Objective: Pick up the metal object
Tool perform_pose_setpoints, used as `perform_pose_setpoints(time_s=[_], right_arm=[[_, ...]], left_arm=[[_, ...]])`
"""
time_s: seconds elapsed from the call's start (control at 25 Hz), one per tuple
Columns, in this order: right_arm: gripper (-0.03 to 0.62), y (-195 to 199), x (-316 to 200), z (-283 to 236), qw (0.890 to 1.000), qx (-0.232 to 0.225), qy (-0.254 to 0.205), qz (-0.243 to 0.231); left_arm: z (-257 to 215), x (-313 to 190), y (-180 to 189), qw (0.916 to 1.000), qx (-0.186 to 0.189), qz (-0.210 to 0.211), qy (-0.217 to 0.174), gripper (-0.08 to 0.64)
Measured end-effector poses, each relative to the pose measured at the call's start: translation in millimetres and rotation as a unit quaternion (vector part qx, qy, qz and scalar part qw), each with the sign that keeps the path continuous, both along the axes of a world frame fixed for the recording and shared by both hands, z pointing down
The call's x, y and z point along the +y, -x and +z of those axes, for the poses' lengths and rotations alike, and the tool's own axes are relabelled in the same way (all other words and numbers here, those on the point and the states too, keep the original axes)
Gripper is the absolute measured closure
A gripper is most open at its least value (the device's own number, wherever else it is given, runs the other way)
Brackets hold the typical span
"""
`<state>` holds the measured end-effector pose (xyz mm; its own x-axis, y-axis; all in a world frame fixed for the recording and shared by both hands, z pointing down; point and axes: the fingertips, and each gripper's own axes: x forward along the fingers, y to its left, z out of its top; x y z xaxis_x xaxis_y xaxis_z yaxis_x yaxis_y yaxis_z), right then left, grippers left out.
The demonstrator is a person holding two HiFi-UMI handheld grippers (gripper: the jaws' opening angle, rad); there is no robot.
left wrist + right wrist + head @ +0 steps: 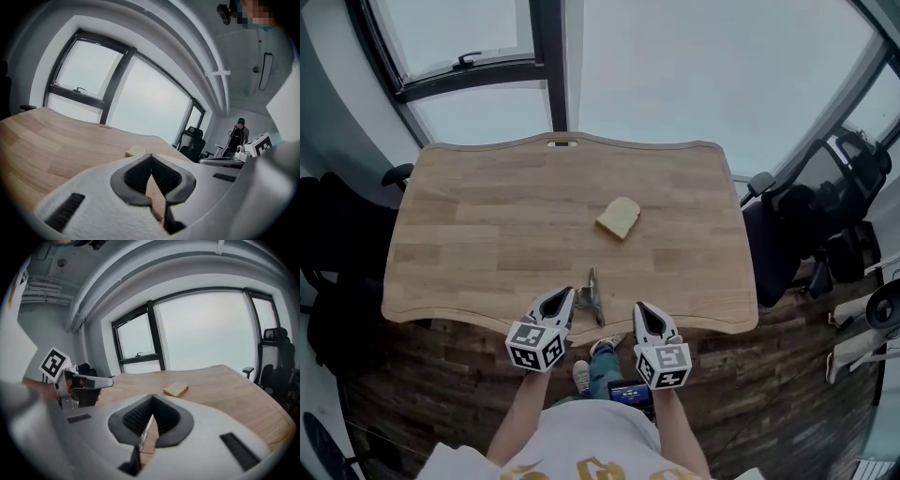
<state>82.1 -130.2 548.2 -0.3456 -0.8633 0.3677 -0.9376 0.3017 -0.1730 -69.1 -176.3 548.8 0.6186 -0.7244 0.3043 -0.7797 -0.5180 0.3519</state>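
The metal object, a small grey piece, lies on the wooden table close to its front edge. My left gripper hovers just left of it and my right gripper just right of it, both at the table's front edge. In the left gripper view the jaws meet at their tips with nothing between them. The right gripper view shows the same for the right gripper. The metal object is not visible in either gripper view. My left gripper with its marker cube appears in the right gripper view.
A tan bread-like slice lies mid-table. Black office chairs stand right of the table and a dark one at its left. Windows lie beyond the far edge. A person stands far off.
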Motion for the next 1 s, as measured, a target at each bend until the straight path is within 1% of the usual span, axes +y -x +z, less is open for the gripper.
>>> perform_pose_setpoints(time_s=[0.16, 0.36, 0.6, 0.8, 1.0], right_arm=[[0.581, 0.3, -1.3, 16.3, 1.000, 0.001, 0.019, -0.001], [0.581, 4.4, -5.0, 37.1, 0.999, 0.003, 0.043, -0.013], [0.581, 8.5, -10.0, 68.5, 0.996, 0.011, 0.077, -0.033], [0.581, 9.5, -11.2, 88.5, 0.994, 0.010, 0.103, -0.046], [0.581, 3.5, -16.2, 103.3, 0.991, 0.012, 0.120, -0.053]], left_arm=[[23.7, -2.2, 3.8, 0.9996, -0.010, -0.005, 0.025, 0.541], [53.0, -4.0, 4.0, 0.9982, -0.032, -0.005, 0.050, 0.541], [87.4, -6.8, 3.3, 0.9954, -0.030, -0.007, 0.091, 0.541], [118.0, -9.1, -0.1, 0.9906, -0.035, -0.015, 0.131, 0.541], [140.3, -11.2, -3.7, 0.9865, -0.039, -0.023, 0.158, 0.541]])
